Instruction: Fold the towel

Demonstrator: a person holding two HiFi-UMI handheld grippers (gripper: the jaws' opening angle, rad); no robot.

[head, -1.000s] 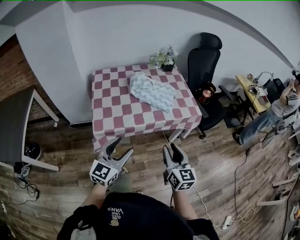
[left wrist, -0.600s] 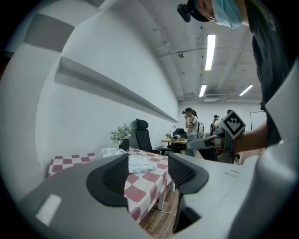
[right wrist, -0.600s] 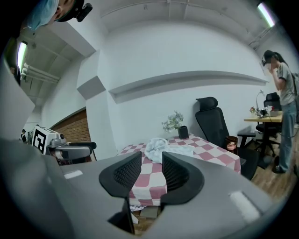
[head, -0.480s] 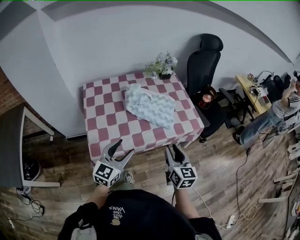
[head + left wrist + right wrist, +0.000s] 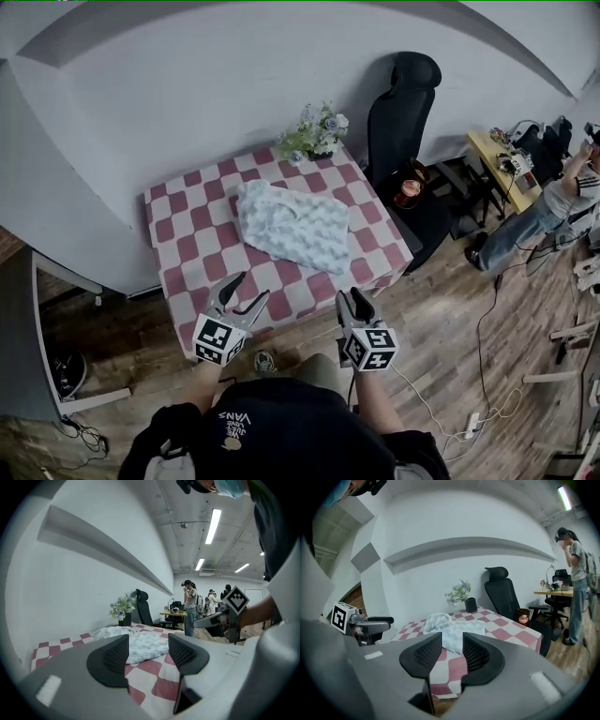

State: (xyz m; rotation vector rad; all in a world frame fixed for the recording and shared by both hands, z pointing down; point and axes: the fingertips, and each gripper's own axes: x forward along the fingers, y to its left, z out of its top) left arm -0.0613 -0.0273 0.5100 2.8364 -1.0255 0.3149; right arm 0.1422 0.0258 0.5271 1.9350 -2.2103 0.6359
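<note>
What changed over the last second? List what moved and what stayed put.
The person stepped toward the table, carrying the left tool and right tool forward to its near edge. Nothing was gripped or let go: both tools' jaws stand apart and empty. The towel stays crumpled on the checked cloth, with the flower pot at the far edge.

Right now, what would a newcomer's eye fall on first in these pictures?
The red-and-white checked table by the white wall, a crumpled pale towel lying in its middle. Flowers stand at its far edge, a black office chair to its right. Near its front edge, the left gripper and right gripper are open and empty.
</note>
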